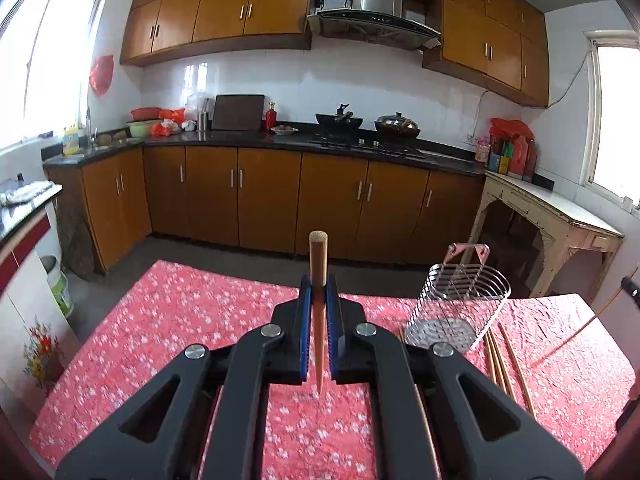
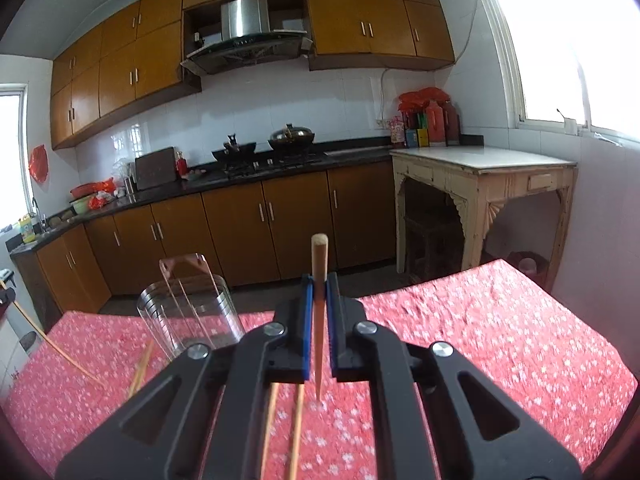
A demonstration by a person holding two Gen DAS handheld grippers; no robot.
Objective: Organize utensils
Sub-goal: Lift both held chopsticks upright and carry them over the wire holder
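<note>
Nearest, each gripper's jaws pinch one chopstick: left gripper (image 1: 319,296) holds a chopstick (image 1: 319,280), right gripper (image 2: 319,296) another chopstick (image 2: 319,280), both above the table (image 1: 160,320). Loose chopsticks (image 1: 508,364) lie beside the wire holder (image 1: 456,304) farther right. Carrying step; next, tip each into that holder.

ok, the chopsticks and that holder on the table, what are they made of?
Chopsticks: likely wood or bamboo, a matte tan with grain on the cut end.
Holder: looks like polished steel wire, shiny see-through bars and a perforated base.
Tablecloth: probably quilted fabric, red floral, puckered.
</note>
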